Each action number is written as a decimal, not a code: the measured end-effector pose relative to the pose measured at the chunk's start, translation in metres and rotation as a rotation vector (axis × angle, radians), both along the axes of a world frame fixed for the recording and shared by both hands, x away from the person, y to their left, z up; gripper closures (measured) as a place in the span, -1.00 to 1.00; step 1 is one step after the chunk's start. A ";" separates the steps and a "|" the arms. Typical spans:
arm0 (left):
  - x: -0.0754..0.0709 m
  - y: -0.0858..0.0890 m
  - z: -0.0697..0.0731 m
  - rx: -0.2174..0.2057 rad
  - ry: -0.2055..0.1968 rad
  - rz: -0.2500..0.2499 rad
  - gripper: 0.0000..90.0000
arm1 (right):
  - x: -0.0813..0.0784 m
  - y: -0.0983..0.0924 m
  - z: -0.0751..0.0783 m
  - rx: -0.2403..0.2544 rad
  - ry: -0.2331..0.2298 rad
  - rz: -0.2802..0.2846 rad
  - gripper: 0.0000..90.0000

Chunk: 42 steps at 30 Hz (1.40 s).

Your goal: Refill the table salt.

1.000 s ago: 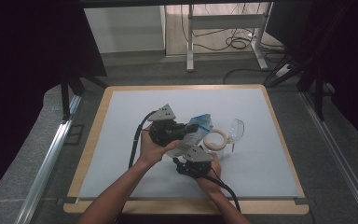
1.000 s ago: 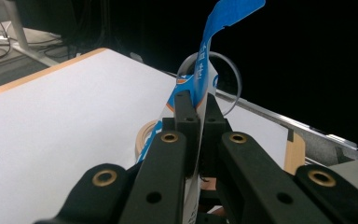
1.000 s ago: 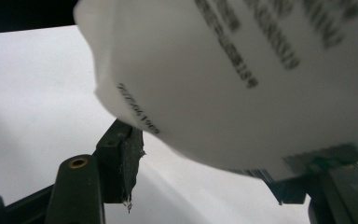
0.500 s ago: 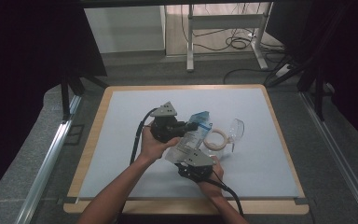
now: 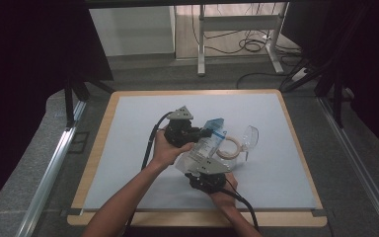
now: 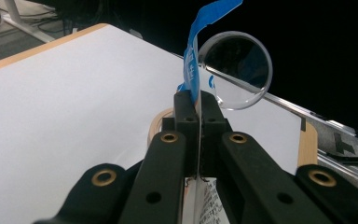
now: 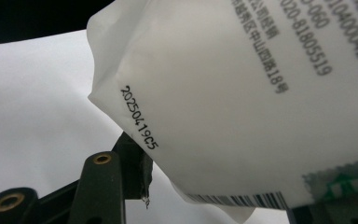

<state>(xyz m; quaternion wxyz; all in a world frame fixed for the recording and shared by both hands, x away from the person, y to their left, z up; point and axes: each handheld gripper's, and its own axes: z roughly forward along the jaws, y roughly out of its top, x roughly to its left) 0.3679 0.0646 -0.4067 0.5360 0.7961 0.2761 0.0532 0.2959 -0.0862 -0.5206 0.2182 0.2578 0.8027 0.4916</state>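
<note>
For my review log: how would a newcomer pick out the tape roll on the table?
Start at the pale mat on the wooden table. Right of the white pouch held between both claws lies the tape roll, flat. It is a tan ring, unlike the clear cup beside it.

the table (image 5: 128,148) is being viewed from above the person's side, looking forward and down, with floor beyond. the left gripper view is being aimed low along its jaws across the table toward a far corner. the right gripper view is being pressed close against the white pouch (image 7: 242,102), which is also being shown in the high view.
</note>
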 end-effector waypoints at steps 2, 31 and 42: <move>0.002 -0.001 -0.001 0.013 0.002 -0.004 1.00 | 0.000 0.001 0.000 0.008 0.015 0.004 0.08; 0.014 -0.012 0.000 0.113 0.023 -0.025 1.00 | 0.004 0.001 0.000 0.067 0.079 0.018 0.09; 0.015 -0.015 0.001 0.120 0.023 -0.031 1.00 | 0.003 0.001 0.002 0.076 0.078 0.012 0.09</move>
